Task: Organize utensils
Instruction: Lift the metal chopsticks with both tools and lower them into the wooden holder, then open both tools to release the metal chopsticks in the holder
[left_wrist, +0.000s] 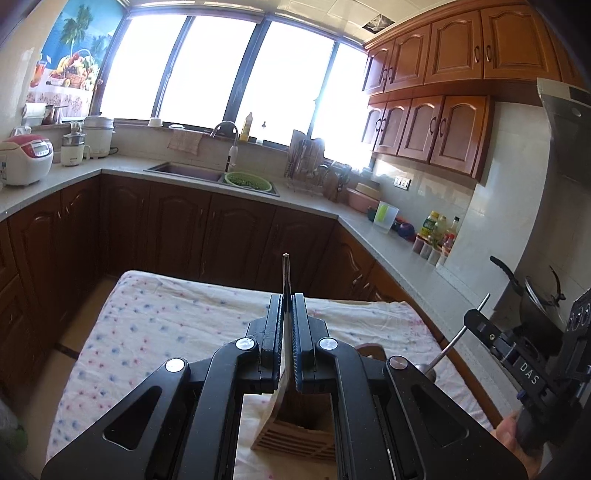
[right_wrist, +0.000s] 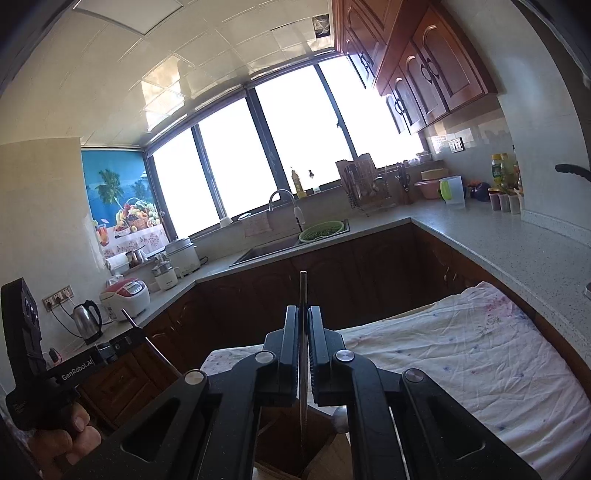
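Nearest the lens in the left wrist view, the left claw (left_wrist: 287, 317) was clamped on a thin metal utensil (left_wrist: 286, 273), its handle end standing up past the fingertips and its lower part running down between the pads. Directly beneath that claw sat a slatted wooden utensil holder (left_wrist: 291, 441) on the bench (left_wrist: 155, 325), which was covered with a white cloth speckled blue and pink. In the right wrist view, the right claw (right_wrist: 304, 325) was likewise pinched shut on a second slim utensil (right_wrist: 303, 291), whose lower length reached down to the dark opening of the same wooden holder (right_wrist: 280, 443). What kind of utensil each one was could not be told, since only narrow edges showed.

Judging by this, the step in hand was carrying both pieces to the holder for dropping in; neither looked released yet. The next move would call for lining each utensil over an open slot, lowering it upright so it does not catch the slats, then easing the pads apart, with the two claws kept clear of one another.

Further off lay the grey kitchen counter (left_wrist: 236, 195), the sink with a green colander (left_wrist: 245, 181), and the bright windows.
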